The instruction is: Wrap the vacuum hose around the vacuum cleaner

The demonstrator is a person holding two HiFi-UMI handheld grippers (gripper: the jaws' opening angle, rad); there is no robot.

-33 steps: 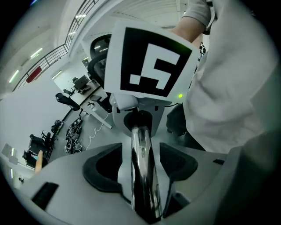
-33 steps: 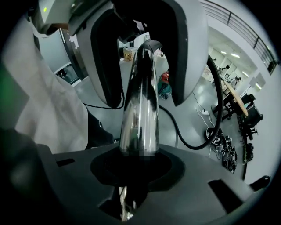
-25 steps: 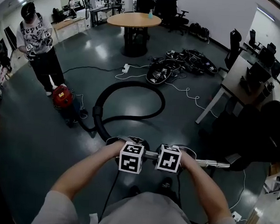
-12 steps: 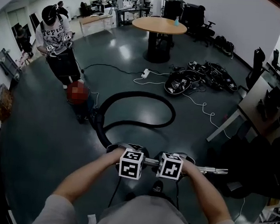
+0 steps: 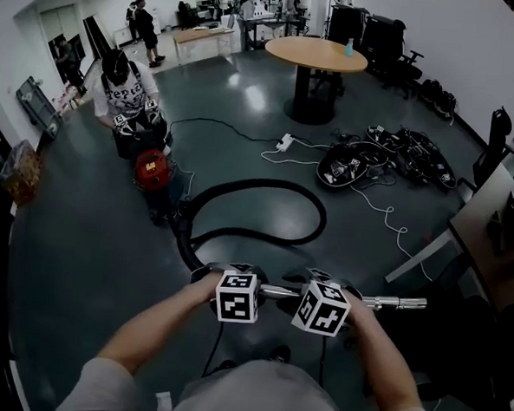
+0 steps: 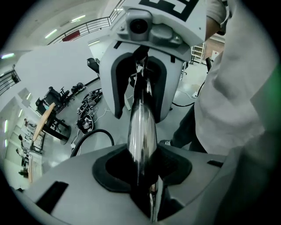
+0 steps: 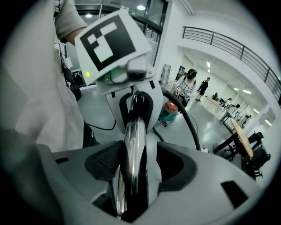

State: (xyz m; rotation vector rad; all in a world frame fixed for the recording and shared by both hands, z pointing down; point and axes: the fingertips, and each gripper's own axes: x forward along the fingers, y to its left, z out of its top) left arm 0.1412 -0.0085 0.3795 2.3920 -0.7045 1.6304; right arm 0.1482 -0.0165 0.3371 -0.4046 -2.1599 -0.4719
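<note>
Head view: hose loops on floor beside vacuum cleaner; metal wand well apart from it.
Left gripper view: left hand-held gripper, just closing, clamps the metal wand.
Right gripper view: right hand-held gripper, just opening, slack around the metal wand, which could swing.

We see a round table at the back, a bystander left — black gear near a power strip.

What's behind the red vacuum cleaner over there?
A person in a white printed top stands right behind the vacuum cleaner, head bowed toward it. It hides their lower legs; whether their hands touch it can't be told.
</note>
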